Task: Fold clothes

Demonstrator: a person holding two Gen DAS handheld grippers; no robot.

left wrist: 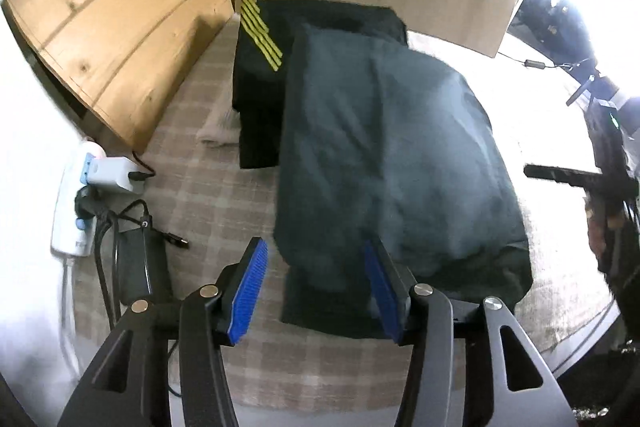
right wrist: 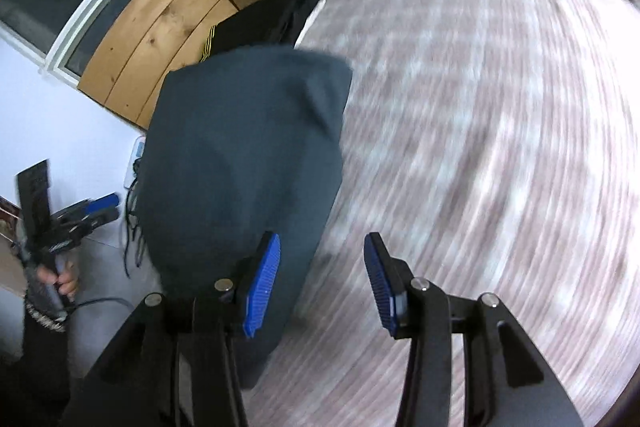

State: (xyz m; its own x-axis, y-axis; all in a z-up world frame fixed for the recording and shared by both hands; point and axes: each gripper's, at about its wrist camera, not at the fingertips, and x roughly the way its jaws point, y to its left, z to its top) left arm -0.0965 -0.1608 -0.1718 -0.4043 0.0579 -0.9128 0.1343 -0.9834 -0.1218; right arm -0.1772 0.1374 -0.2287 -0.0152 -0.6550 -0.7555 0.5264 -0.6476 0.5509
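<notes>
Dark teal garment (left wrist: 384, 155) is lying partly folded on the checked surface (left wrist: 208, 187), overlapping a black garment (left wrist: 260, 83) with yellow stripes. Left tool (left wrist: 316, 287) and right tool (right wrist: 320, 287) are both hovering wide open, gripping nothing. Judging mid-fold: next move needs gripping an edge.

A checked cloth surface (left wrist: 224, 195) bears grey garment (left wrist: 392, 155), black garment (left wrist: 260, 99), power strip (left wrist: 70, 195).
</notes>
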